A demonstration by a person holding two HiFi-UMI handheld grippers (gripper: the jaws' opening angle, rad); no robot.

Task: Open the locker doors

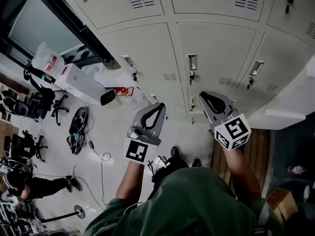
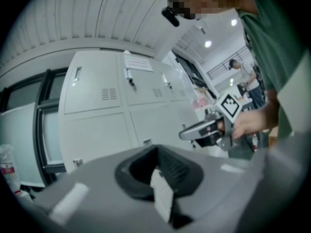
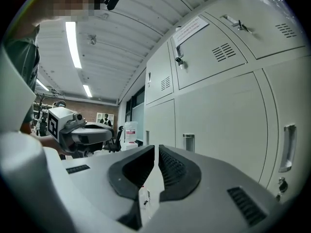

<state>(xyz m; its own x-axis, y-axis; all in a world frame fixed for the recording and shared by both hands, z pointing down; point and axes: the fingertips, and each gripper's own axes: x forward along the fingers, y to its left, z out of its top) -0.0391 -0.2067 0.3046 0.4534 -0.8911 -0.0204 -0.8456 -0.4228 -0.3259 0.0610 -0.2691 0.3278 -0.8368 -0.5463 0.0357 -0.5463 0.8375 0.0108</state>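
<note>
The locker doors (image 1: 216, 48) stand in rows straight ahead of the person, all closed, with both grippers held short of them and touching nothing. The left gripper (image 1: 156, 109) and the right gripper (image 1: 206, 98) each have their jaws clenched together with nothing between them.

The doors are pale, flat sheet metal with small slotted vents (image 1: 170, 76). Each has a narrow upright metal handle (image 1: 191, 62) near one edge and a key (image 1: 192, 76) hanging just under it. One door carries a paper notice (image 3: 189, 29).

Such a door is probably stiff but light, and should swing easily once unlatched. The handle looks smooth and shallow, so the jaws may slip. The best hold is likely across the handle's raised lip.
</note>
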